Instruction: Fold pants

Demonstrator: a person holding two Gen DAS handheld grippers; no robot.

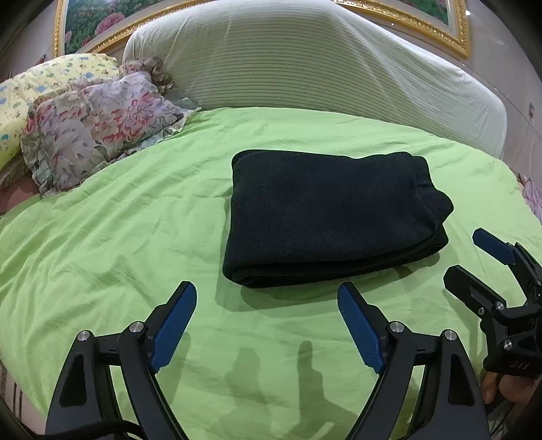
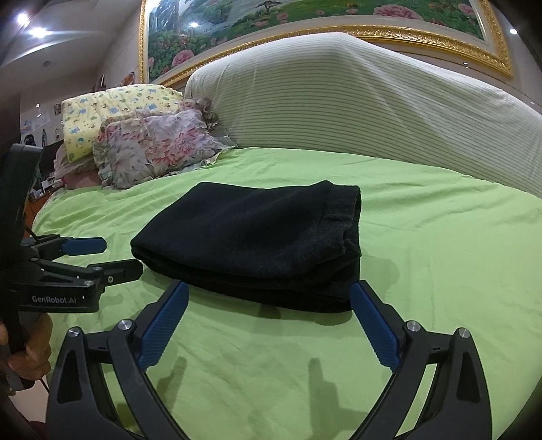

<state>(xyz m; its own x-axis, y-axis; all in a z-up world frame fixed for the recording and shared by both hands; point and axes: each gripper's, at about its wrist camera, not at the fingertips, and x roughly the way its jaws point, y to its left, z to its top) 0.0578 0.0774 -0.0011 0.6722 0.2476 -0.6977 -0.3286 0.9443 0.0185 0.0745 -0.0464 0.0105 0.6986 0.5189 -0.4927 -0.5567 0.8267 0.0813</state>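
The black pants [image 1: 328, 216] lie folded into a thick rectangular stack on the green bed sheet [image 1: 135, 237]. My left gripper [image 1: 267, 291] is open just short of the stack's near edge, with nothing between its blue pads. In the right wrist view the pants [image 2: 250, 233] sit right in front of my right gripper [image 2: 269, 287], which is open wide, its fingertips level with the stack's near edge and spanning most of its width. Each gripper shows in the other's view: the right gripper [image 1: 465, 254] at the stack's right, the left gripper [image 2: 120, 255] at its left.
A floral pillow [image 1: 98, 125] and a yellow patterned pillow [image 1: 40, 88] lie at the back left. A large striped cushion [image 1: 321, 64] runs along the head of the bed under a gold-framed painting [image 2: 305, 20]. A hand [image 2: 30, 352] grips the left handle.
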